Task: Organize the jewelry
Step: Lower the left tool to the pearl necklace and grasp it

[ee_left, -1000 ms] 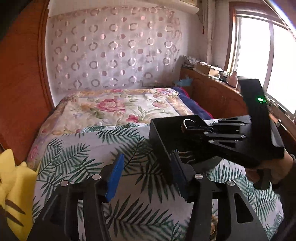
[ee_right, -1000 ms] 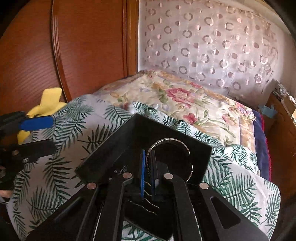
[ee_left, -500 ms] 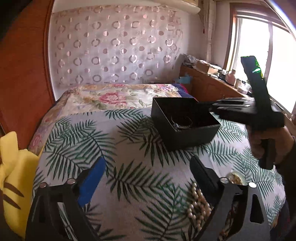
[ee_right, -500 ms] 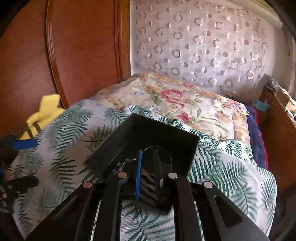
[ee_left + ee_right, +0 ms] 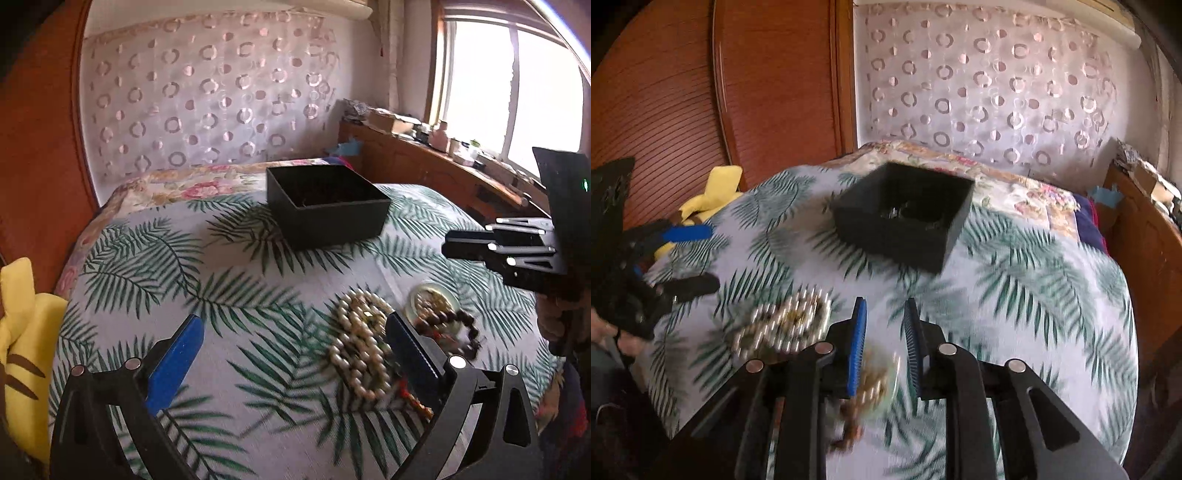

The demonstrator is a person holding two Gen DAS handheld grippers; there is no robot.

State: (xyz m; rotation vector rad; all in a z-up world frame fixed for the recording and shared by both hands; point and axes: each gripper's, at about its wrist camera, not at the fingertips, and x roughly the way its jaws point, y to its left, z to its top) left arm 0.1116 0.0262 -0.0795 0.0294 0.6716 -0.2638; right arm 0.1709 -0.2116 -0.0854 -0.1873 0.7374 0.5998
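Observation:
A black open box (image 5: 327, 205) stands on the palm-leaf bedspread; it also shows in the right wrist view (image 5: 905, 214) with silver bangles inside. A cream pearl strand (image 5: 360, 349) lies piled near my left gripper (image 5: 295, 354), which is open wide and empty. Beside it lie a pale green bangle (image 5: 432, 299) and dark brown beads (image 5: 456, 330). My right gripper (image 5: 884, 336) is open a little and empty, hovering over the green bangle (image 5: 886, 384); the pearl strand (image 5: 783, 321) is to its left. The right gripper also shows in the left wrist view (image 5: 480, 243).
A yellow plush toy (image 5: 22, 332) lies at the bed's left edge by the wooden headboard (image 5: 738, 92). A floral quilt (image 5: 192, 184) lies behind the box. A wooden cabinet (image 5: 424, 162) with clutter runs under the window on the right.
My right gripper let go of the silver bangle in the box, opened slightly and pulled back toward the jewelry pile. My left gripper drew back and opened wider.

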